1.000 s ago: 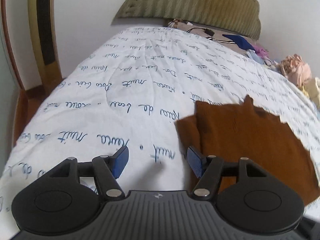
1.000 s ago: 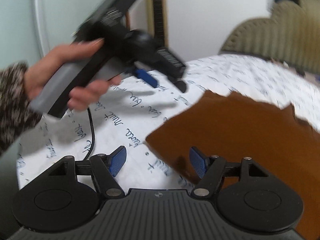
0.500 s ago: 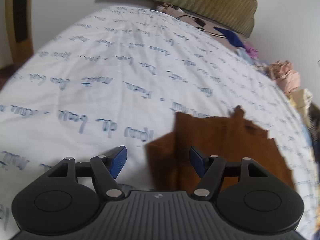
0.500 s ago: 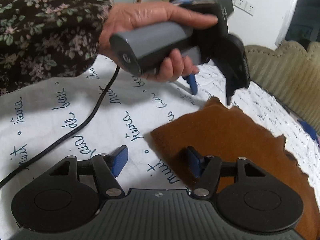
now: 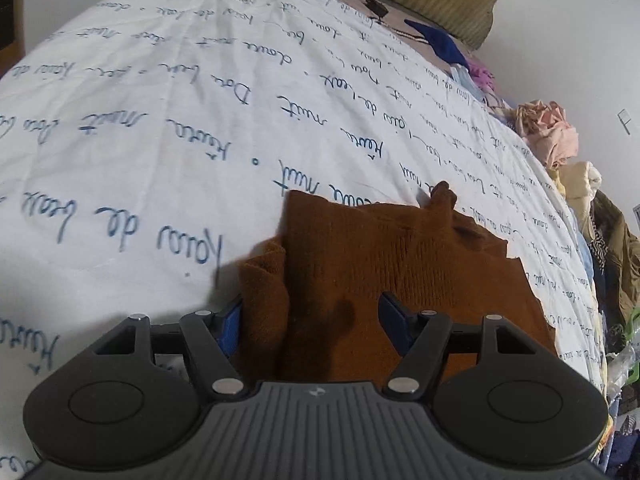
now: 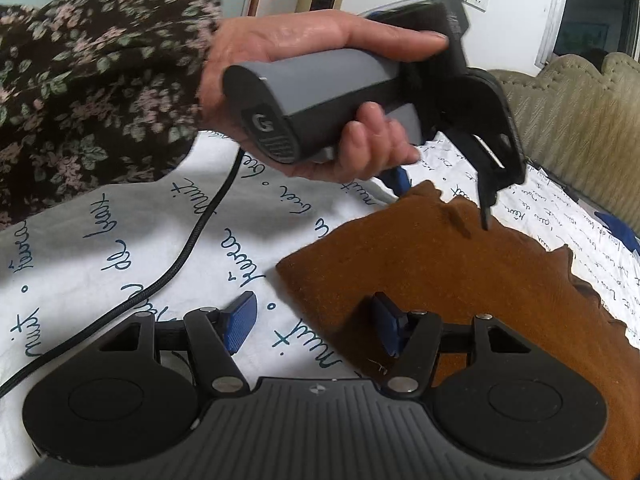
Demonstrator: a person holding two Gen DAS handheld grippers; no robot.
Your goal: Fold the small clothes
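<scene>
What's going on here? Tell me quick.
A person is holding a pair of tongs in each hand over a brown garment spread on a bed with a white sheet printed in script. The left tongs sit open astride the garment's bunched corner. The right tongs are open at another corner, one pad over the cloth. Nothing is pinched or folded yet.

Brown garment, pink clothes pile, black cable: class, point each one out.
brown garment (image 5: 400,264), left wrist view, middle of cloth
pink clothes pile (image 5: 548,132), left wrist view, bundle's centre
black cable (image 6: 192,240), right wrist view, mid-length
</scene>
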